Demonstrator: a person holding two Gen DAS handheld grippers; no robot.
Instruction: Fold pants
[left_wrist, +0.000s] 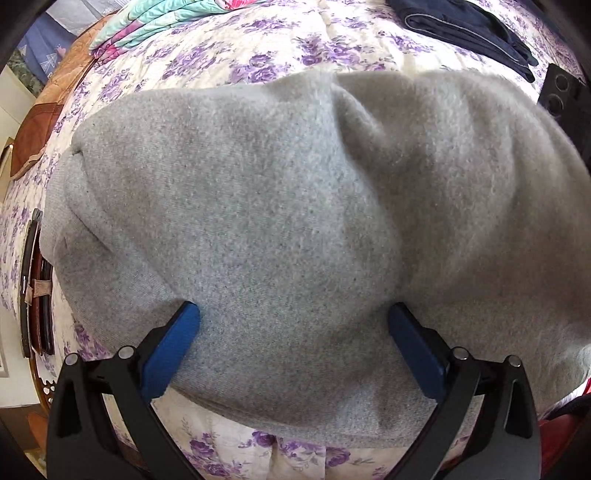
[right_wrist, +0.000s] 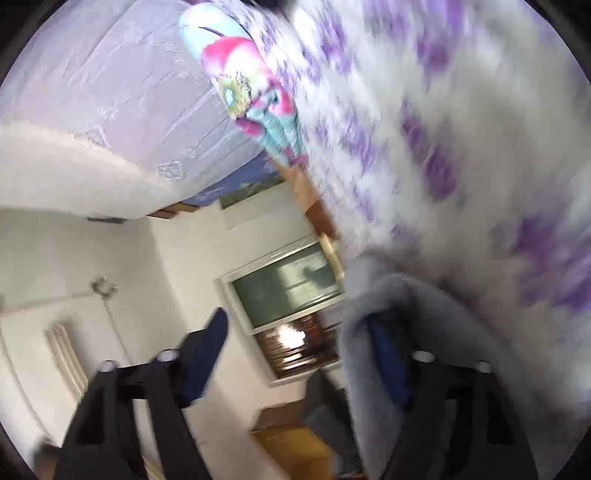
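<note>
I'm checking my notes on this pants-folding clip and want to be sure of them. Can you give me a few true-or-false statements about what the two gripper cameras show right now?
1. The grey pants lie on a bedspread printed with purple flowers. True.
2. The left gripper is clamped shut on the pants. False: its jaws stand wide apart over the fabric.
3. A dark navy garment lies on the bed beyond the pants. True.
4. The right gripper is shut. False: its jaws are apart, and grey fabric drapes over one finger.
5. The right wrist view is sharp. False: it is motion-blurred.
</note>
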